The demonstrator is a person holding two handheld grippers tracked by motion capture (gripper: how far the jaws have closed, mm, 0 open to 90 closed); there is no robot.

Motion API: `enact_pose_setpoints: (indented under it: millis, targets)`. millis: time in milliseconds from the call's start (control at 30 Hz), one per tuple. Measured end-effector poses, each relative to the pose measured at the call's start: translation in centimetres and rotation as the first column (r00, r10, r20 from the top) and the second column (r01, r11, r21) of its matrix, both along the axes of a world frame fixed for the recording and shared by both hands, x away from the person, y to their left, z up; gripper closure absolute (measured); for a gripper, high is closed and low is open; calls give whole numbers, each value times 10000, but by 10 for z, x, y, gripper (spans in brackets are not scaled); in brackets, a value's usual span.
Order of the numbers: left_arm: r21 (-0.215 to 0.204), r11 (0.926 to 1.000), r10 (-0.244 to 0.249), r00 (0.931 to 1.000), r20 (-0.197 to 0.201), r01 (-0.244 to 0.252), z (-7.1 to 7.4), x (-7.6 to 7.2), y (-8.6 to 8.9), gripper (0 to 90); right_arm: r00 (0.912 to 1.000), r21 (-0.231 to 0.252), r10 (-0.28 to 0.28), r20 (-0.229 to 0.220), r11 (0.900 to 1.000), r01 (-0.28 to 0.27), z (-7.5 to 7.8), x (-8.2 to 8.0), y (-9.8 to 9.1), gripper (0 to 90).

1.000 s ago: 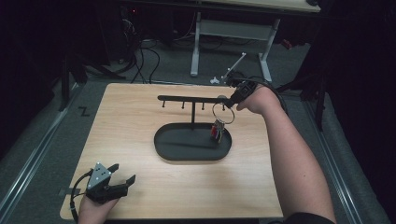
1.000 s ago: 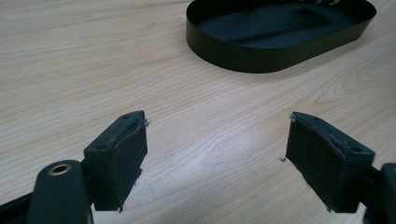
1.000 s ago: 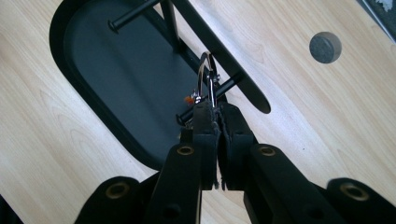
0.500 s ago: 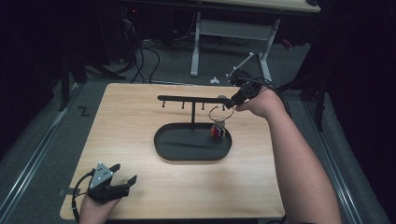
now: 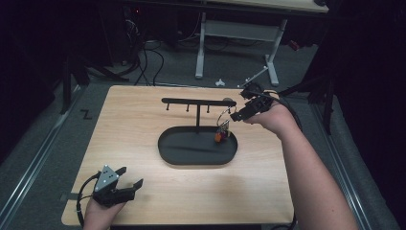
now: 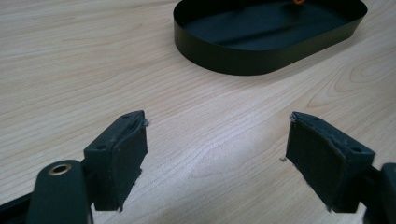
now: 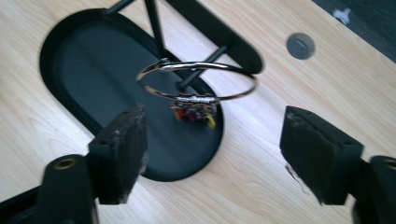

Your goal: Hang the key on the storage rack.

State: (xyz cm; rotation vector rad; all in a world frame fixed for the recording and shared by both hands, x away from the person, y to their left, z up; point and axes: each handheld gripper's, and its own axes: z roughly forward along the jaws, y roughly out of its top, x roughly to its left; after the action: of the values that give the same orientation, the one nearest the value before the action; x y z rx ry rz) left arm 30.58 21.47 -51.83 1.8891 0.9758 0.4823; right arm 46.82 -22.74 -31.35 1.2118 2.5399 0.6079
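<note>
The right gripper view gives the closest look at the key ring: a thin silver hoop hanging from a peg at the end of the black hanger stand, with a small cluster of red, orange and yellow charms below its wrapped section. The right tool has its jaws spread wide, the hoop between and beyond them, touching neither. In the high view the same ring is only a faint loop above the oval black tray that forms the stand's base, with the right tool just beside it.

The left gripper view shows the left tool spread wide over bare wood grain of the desk, the tray's wall well ahead. From above, the left tool sits near the desk's front-left corner, well apart from the tray.

A dark mark resembling a "Z" lies on the floor left of the desk. A round grey insert is set into the desk top.
</note>
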Motion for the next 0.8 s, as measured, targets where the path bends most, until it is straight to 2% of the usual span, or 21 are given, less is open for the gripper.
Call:
enact_pose_setpoints:
  millis: [167, 333, 433, 567, 800]
  targets:
    - [45, 10000, -82, 10000, -34, 82, -1, 1, -2, 210, 9997, -19, -133, 223, 9999, 133, -8, -7, -2, 162]
    - [2, 10000, -19, 10000, -41, 19, -1, 1, -1, 210, 9962, 399, -510, 700, 9980, 483, -14, -17, -12, 141]
    - [48, 10000, -4, 10000, -54, 4, -1, 2, -1, 210, 9937, 495, -681, 893, 9967, 639, -21, -22, -18, 114]
    - [-38, 10000, 55, 10000, -80, -55, -1, 2, 0, 210, 9851, 415, -962, 1425, 9950, 911, -33, -30, -27, 46]
    - [113, 9999, 17, 10000, -43, -16, -1, 4, -5, 208, 9755, 631, -1185, 1853, 9921, 1085, -60, -53, -40, 14]
